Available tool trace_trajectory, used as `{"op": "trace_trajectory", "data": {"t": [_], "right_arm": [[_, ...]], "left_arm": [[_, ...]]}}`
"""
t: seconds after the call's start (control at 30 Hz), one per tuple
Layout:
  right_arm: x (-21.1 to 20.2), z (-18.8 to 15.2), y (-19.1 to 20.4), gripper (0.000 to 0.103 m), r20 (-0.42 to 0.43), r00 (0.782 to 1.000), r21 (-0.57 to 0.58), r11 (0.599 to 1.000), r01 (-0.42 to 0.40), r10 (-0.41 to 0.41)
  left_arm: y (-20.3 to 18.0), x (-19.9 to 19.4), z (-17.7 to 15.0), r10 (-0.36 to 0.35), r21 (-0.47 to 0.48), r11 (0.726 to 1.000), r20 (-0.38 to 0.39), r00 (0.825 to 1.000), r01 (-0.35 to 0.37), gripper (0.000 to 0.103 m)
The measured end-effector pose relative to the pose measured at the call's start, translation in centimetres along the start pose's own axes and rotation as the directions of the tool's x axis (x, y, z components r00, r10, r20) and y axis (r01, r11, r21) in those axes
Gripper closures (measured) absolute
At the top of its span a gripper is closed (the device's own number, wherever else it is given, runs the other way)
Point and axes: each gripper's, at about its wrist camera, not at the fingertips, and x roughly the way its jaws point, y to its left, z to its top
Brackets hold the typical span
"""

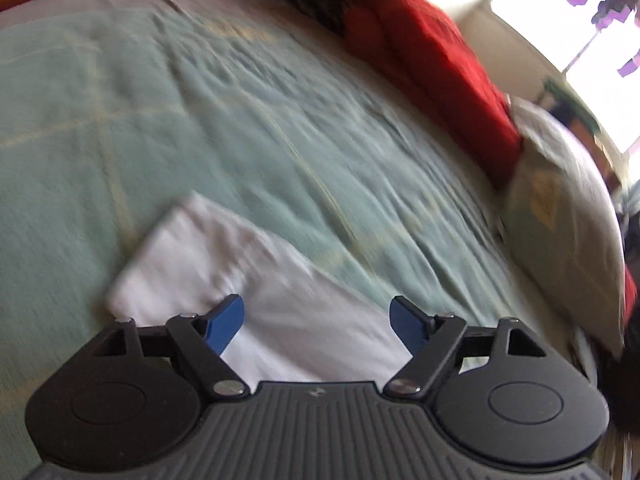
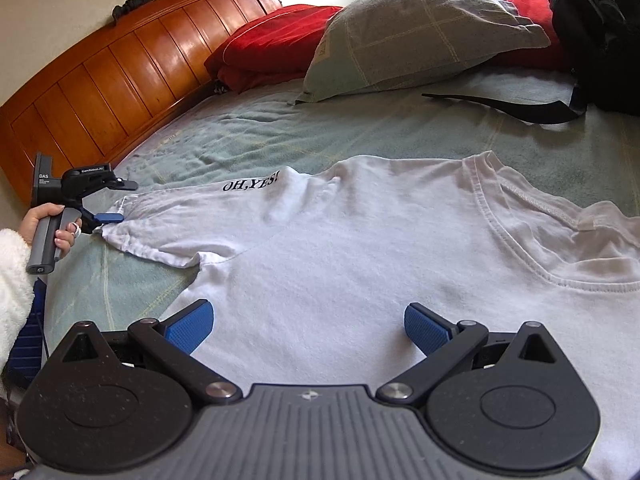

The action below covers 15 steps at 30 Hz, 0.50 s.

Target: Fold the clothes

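One white cotton T-shirt [image 2: 360, 248] with black lettering lies flat on the bed's [image 2: 248, 136] wrinkled green sheet. Two tongs, blue ribbed pads: left tongs [image 1: 318, 322] apart over its sleeve, right tongs [image 2: 308, 328] apart above its body. One checked pillow [image 2: 420, 28], two red cushions [image 2: 276, 40].

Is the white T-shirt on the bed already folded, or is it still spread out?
Mostly spread out: the white T-shirt lies flat on the bed, neckline and one sleeve extended; only that sleeve's tip is bunched.

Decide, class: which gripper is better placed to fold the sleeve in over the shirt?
Probably left: the left gripper sits open at the sleeve tip. The right gripper hovers over the t-shirt body.
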Motion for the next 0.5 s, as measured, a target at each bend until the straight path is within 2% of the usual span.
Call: {"op": "trace_trajectory", "data": {"t": [0.07,0.13,0.23,0.27,0.33,0.37,0.43,0.5], "right_arm": [[0.0,0.0,0.0,0.000,0.000,1.000,0.000,1.000,0.001,-0.001],[0.0,0.0,0.0,0.000,0.001,1.000,0.000,1.000,0.000,0.000],[0.1,0.0,-0.1,0.000,0.002,1.000,0.000,1.000,-0.001,0.001],[0.1,0.0,-0.1,0.000,0.002,1.000,0.000,1.000,-0.001,0.001],[0.0,0.0,-0.1,0.000,0.003,1.000,0.000,1.000,-0.001,0.001],[0.0,0.0,-0.1,0.000,0.003,1.000,0.001,1.000,-0.001,0.001],[0.0,0.1,-0.1,0.000,0.004,1.000,0.002,1.000,0.000,0.000],[-0.2,0.1,-0.1,0.000,0.010,1.000,0.004,1.000,-0.001,0.001]], "left_arm": [[-0.5,-0.4,-0.1,0.020,0.009,1.000,0.045,0.999,-0.021,0.023],[-2.1,-0.9,-0.5,0.068,0.080,0.994,0.087,0.994,-0.075,0.023],[-4.4,-0.7,-1.5,0.070,0.262,0.961,0.088,0.994,-0.091,0.021],[-4.7,-0.5,-1.7,0.087,0.288,0.952,0.082,0.993,-0.107,0.021],[-4.4,0.4,-1.7,0.151,0.264,0.951,0.063,0.986,-0.163,0.022],[-3.9,0.9,-1.5,0.189,0.222,0.955,0.048,0.981,-0.195,0.027],[-4.5,0.7,-1.7,0.220,0.206,0.951,0.073,0.973,-0.230,0.027],[-6.9,0.1,-2.6,0.278,0.283,0.911,0.116,0.953,-0.300,0.027]]}}
